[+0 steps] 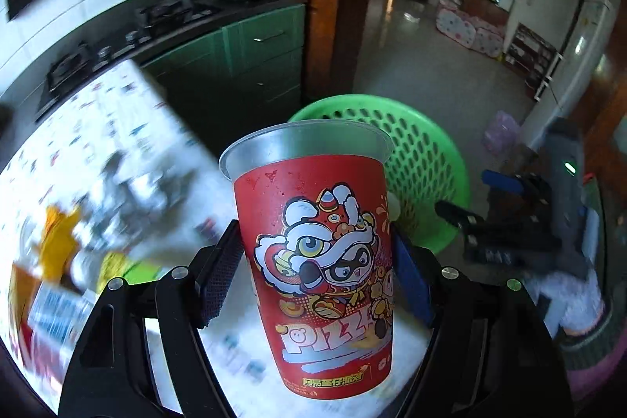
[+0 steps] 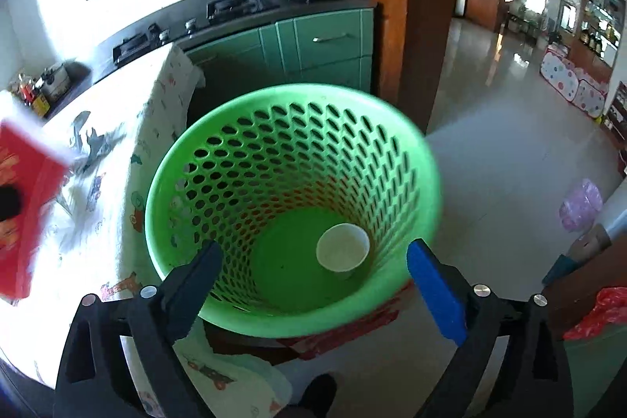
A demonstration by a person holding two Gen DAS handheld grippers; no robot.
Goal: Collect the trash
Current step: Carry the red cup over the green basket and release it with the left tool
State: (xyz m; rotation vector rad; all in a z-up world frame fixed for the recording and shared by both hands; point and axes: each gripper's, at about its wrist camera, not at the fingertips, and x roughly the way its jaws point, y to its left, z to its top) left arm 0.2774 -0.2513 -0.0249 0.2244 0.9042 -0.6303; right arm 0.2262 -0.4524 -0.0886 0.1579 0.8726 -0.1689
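Note:
A red plastic cup with a cartoon lion print stands upright between the pads of my left gripper, which is shut on its sides; the cup is lifted over the table edge. Behind it stands the green perforated basket. My right gripper hangs open over the basket, nothing between its fingers. A white paper cup lies on the basket's floor. The red cup shows blurred at the left edge of the right wrist view. The right gripper also appears at the right of the left wrist view.
A table with a patterned cloth lies left of the basket, with blurred clutter on it. Behind are green cabinets and a stove counter. A pink bag sits on the tiled floor, a red bag at the right.

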